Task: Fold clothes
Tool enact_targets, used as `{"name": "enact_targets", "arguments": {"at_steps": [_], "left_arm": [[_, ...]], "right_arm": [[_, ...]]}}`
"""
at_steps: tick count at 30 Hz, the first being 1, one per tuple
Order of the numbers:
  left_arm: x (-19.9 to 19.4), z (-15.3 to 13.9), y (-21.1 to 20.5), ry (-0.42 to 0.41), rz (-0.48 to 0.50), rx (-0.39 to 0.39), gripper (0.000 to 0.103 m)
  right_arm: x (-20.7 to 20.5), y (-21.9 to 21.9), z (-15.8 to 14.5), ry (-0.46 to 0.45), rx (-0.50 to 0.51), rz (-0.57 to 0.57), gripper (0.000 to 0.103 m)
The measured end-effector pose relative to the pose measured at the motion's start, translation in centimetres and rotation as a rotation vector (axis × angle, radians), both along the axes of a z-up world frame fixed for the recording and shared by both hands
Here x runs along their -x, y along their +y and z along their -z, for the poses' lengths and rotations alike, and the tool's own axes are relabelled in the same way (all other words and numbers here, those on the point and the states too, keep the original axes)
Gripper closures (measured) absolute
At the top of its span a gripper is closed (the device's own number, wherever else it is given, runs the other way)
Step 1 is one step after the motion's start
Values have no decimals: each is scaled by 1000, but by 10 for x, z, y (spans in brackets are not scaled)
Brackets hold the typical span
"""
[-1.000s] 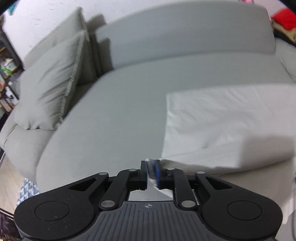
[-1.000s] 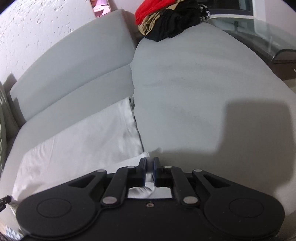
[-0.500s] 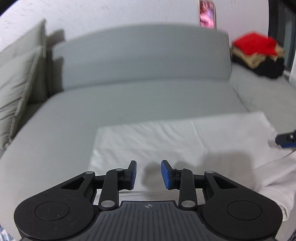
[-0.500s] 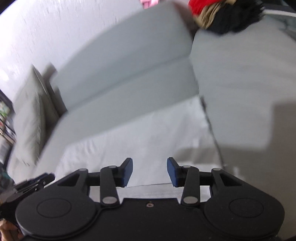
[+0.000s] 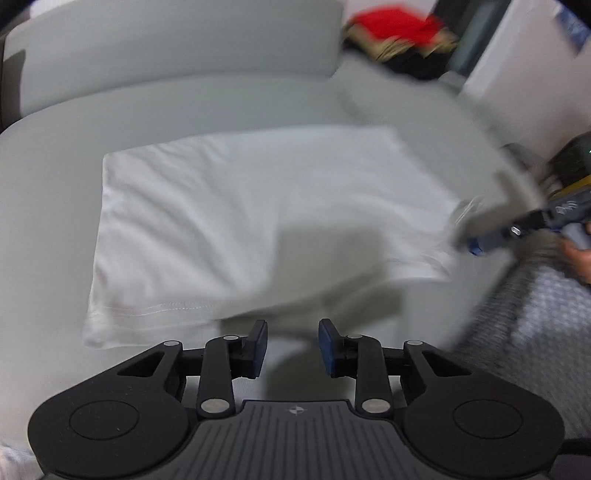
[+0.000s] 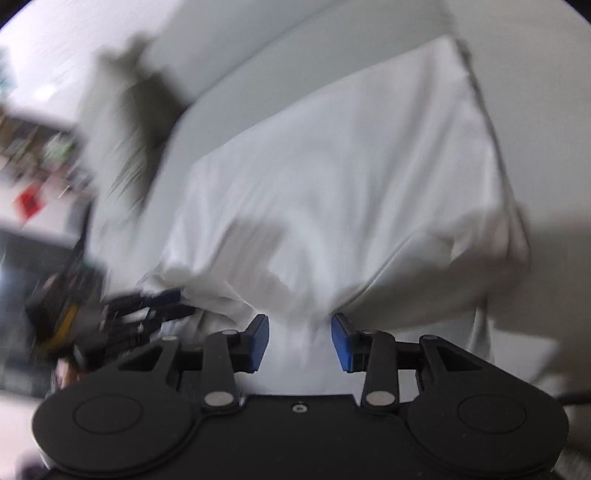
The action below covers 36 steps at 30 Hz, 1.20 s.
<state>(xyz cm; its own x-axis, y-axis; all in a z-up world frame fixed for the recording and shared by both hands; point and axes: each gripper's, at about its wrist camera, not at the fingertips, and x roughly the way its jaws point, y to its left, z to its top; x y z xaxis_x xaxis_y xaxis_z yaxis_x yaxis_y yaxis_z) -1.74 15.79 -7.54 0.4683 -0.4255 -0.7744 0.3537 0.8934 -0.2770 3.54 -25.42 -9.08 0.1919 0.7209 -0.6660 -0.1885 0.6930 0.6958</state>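
Observation:
A folded white shirt (image 5: 258, 221) lies flat on the grey sofa seat (image 5: 55, 184). My left gripper (image 5: 293, 345) hovers just short of the shirt's near hem. Its jaws stand apart and are closing, with nothing between them. In the left wrist view my right gripper (image 5: 476, 247) is blurred at the shirt's right corner, held by a hand (image 5: 580, 258). In the right wrist view the shirt (image 6: 351, 166) fills the middle. My right gripper (image 6: 299, 339) is open, with bunched white cloth showing in the gap. The left gripper (image 6: 166, 299) appears at the shirt's left edge.
A pile of red, tan and black clothes (image 5: 399, 33) sits at the sofa's back right. The backrest (image 5: 166, 48) runs behind the shirt. A grey cushion (image 6: 129, 122) is blurred at the left end. Grey patterned fabric (image 5: 535, 332) fills the lower right.
Both grippers were shut on the shirt's edge a second ago and have since let go and opened. The left view has swung right and the right view left, both now tilted down onto the shirt.

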Motion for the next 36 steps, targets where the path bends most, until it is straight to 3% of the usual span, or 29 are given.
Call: {"name": "enact_targets", "arguments": {"at_steps": [2, 4, 7, 8, 9, 11, 14, 16, 18, 19, 21, 23, 28, 31, 33, 36], "left_arm": [[14, -9, 19, -69, -69, 83, 75], [11, -13, 31, -127, -184, 137, 74], [-17, -7, 25, -128, -322, 110, 78], [-27, -6, 16, -125, -326, 61, 82], [-36, -5, 3, -126, -318, 4, 84], [-48, -5, -25, -167, -257, -84, 84], [-52, 7, -70, -247, -124, -278, 82], [-46, 31, -74, -225, -53, -410, 73], [-35, 46, -70, -207, -1, -525, 72], [-29, 42, -63, -202, 0, -533, 72], [-22, 34, -41, -172, -41, -493, 72], [-16, 27, -15, -155, -133, -408, 75], [-31, -1, 9, -281, -320, -224, 77], [-68, -5, -7, -315, -344, -243, 78], [-97, 4, -20, -291, -320, -241, 75], [-132, 34, -26, -194, -335, -310, 73]], "right_arm": [[18, -25, -9, -60, -128, 57, 54], [18, -48, -9, -110, -213, 202, 46], [13, -55, -14, -189, -156, 392, 54], [11, -47, -17, -224, -103, 420, 65], [9, -35, -19, -258, -30, 428, 68], [2, -4, -20, -322, 132, 426, 68], [-1, 34, -10, -385, 346, 300, 68], [3, 54, 3, -402, 549, 214, 69], [13, 66, 17, -419, 800, 157, 68], [14, 59, 20, -392, 856, 179, 69], [15, 37, 23, -316, 925, 254, 82], [19, 14, 19, -295, 827, 279, 82], [31, -29, -10, -343, 493, 474, 80], [12, -31, -26, -396, 399, 577, 87], [-15, -20, -21, -357, 327, 554, 88], [-51, -5, 6, -246, 211, 518, 88]]}}
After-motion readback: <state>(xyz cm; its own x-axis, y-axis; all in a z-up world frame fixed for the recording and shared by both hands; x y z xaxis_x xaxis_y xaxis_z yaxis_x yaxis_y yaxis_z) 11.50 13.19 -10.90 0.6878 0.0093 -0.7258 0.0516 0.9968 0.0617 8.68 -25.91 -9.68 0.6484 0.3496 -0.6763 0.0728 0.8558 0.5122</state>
